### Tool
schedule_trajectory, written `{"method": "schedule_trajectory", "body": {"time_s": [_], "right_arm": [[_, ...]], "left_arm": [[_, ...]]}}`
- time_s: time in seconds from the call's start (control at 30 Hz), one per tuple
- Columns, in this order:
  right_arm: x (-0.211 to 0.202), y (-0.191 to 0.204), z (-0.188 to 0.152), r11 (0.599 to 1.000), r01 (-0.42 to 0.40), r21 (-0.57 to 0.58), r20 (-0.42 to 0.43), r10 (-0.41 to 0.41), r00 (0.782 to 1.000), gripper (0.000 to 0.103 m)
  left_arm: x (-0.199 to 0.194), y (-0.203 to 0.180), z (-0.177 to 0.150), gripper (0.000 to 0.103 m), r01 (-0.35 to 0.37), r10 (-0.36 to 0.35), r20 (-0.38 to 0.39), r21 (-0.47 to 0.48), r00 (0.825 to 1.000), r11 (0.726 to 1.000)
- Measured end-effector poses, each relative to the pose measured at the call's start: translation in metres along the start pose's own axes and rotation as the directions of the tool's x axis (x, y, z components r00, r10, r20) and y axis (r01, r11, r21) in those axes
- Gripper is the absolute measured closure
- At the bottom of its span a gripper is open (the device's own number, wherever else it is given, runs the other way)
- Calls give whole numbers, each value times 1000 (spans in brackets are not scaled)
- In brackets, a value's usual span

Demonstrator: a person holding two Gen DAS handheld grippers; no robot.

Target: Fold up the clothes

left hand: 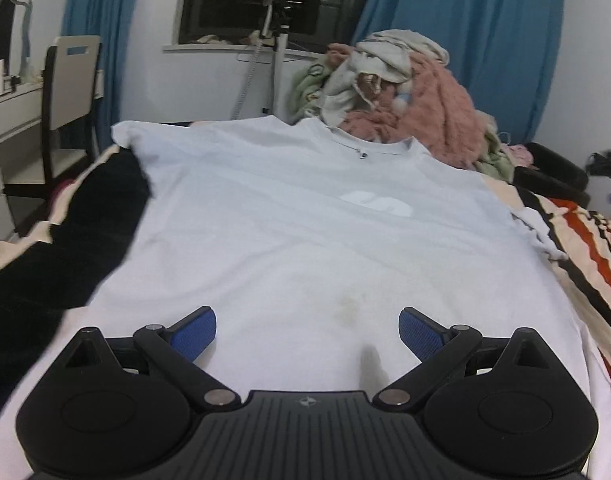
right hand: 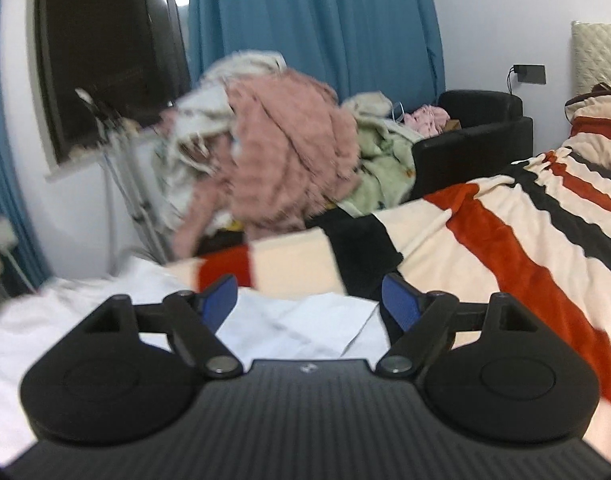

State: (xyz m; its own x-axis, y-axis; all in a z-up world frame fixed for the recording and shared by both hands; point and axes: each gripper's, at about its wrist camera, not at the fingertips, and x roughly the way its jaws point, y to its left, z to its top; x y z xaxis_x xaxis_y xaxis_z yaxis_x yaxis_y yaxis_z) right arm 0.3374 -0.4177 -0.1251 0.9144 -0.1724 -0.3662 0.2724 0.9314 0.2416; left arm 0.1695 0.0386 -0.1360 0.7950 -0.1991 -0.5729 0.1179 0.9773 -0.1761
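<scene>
Left wrist view: one white T-shirt (left hand: 289, 232), spread flat and front side up on the bed (left hand: 577, 248), collar toward the far edge, hem toward the camera. A pale printed patch sits on the chest; a faint yellowish stain shows near the hem. Left tongs (left hand: 307, 330): blue-padded fingers (left hand: 195, 332) set wide apart, holding nothing, poised just above the shirt's lower part. A black garment (left hand: 65, 248) lies along the shirt's left side, touching its edge. A striped blanket (left hand: 585, 240) in cream, red and black covers the bed to the right of the shirt. Beyond the bed's far edge: a pile of clothes (left hand: 405, 96) in pink, green and off-white, a dark window (left hand: 257, 0) flanked by blue curtains (left hand: 465, 32), and a white stand (left hand: 279, 60). At far left: a chair (left hand: 69, 92) beside a white desk (left hand: 9, 120).

Right wrist view (somewhat blurred): right tongs (right hand: 309, 300), blue-padded fingers (right hand: 401, 306) apart and gripping nothing, positioned over a creased edge of the T-shirt (right hand: 297, 320) at the near left of the bed. The striped blanket (right hand: 505, 224) runs from the shirt's edge to the far right, up to a striped pillow (right hand: 597, 120). The pile of clothes (right hand: 281, 148) stands beyond the bed, partly on a black armchair (right hand: 477, 136). Blue curtains (right hand: 325, 28) hang behind it; the window (right hand: 105, 52) is at upper left.
</scene>
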Motion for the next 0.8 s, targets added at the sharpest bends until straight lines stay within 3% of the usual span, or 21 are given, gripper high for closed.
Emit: {"method": "schedule_trajectory", "body": {"time_s": [0.13, 0.3, 0.47, 0.67, 0.8], "right_arm": [[-117, 13, -18, 997, -47, 61, 47, 44, 998, 22], [-224, 14, -71, 970, -127, 206, 50, 120, 992, 22], [-272, 13, -96, 960, -162, 230, 64, 151, 986, 22], [-293, -4, -110, 952, -173, 252, 128, 144, 981, 22], [-293, -25, -121, 920, -178, 350, 135, 139, 981, 20]], "left_arm": [[-17, 0, 0, 4, 29, -29, 1, -9, 1000, 1000], [-49, -28, -21, 5, 178, -176, -56, 52, 983, 983], [-79, -60, -47, 8, 317, -301, -135, 118, 944, 941], [-94, -134, -84, 23, 394, -341, -223, 272, 913, 878], [-94, -179, -113, 34, 439, -354, -279, 358, 893, 824]]}}
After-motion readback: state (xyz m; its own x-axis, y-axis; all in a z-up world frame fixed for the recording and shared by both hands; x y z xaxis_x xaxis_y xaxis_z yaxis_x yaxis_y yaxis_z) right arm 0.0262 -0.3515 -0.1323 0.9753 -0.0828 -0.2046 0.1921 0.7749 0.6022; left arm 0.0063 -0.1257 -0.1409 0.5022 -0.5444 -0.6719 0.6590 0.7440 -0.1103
